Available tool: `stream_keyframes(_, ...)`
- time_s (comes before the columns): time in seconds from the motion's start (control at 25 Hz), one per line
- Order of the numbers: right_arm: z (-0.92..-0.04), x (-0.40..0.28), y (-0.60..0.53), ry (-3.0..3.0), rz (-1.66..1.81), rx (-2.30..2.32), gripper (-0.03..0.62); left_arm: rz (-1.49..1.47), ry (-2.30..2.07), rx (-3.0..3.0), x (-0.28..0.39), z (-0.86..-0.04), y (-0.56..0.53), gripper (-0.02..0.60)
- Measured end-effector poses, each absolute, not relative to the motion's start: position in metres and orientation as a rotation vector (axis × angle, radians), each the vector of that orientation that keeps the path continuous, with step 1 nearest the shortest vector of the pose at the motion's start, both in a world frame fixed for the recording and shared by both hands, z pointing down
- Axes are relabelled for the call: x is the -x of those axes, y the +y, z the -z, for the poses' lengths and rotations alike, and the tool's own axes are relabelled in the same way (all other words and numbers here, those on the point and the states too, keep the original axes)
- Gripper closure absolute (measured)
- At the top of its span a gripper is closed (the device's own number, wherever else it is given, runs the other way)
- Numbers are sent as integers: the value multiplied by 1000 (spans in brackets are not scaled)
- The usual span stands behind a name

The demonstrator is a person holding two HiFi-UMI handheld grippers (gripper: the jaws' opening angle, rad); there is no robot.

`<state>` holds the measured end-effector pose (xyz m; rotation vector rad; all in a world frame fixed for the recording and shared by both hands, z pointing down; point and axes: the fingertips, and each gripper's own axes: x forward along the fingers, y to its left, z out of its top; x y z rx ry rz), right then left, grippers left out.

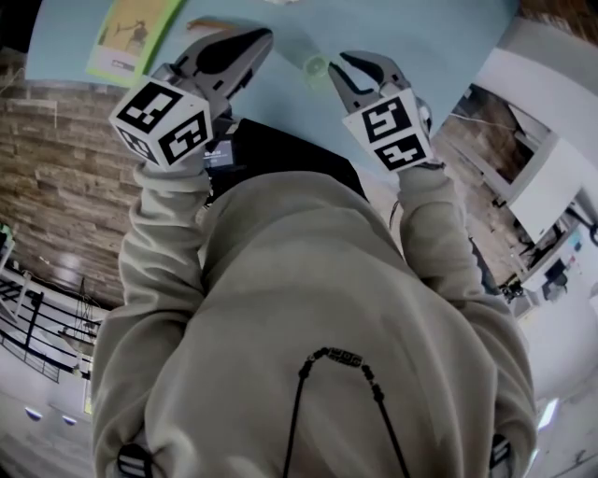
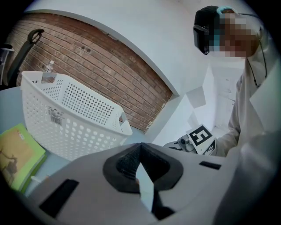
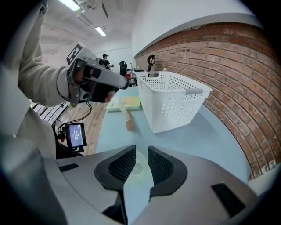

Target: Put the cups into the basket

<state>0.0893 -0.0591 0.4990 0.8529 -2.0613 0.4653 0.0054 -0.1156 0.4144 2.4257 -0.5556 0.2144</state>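
Right claw (image 3: 141,150) tilted steeply down, jaws slightly apart, with a clear cup (image 3: 138,169) showing in the gap, standing on the table (image 3: 210,136). Left claw (image 2: 140,146) closed, empty, nearly level. Basket (image 2: 70,114) has a barcode sticker (image 2: 55,117), unreadable.

A lab-like workroom (brick wall (image 3: 228,57), strip lights (image 3: 70,4) overhead, small monitor (image 3: 75,134) nearby).

I can read no words or numbers here. The white basket (image 2: 88,115) carries a barcode sticker (image 2: 56,117), its print too small. The marker cubes (image 1: 163,121) show only black-and-white squares.
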Motion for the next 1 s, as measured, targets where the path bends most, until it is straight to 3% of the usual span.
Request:
stream_keyframes(0.44,-534,-82,-46,-2005,-449,-724,342,-216,-660,-2351,29,-437,-116,583)
stream_keyframes(1.0,-560,-84,-40,-1919,-340,-632,258,-196,-710,-2320,39,-442,-108,583)
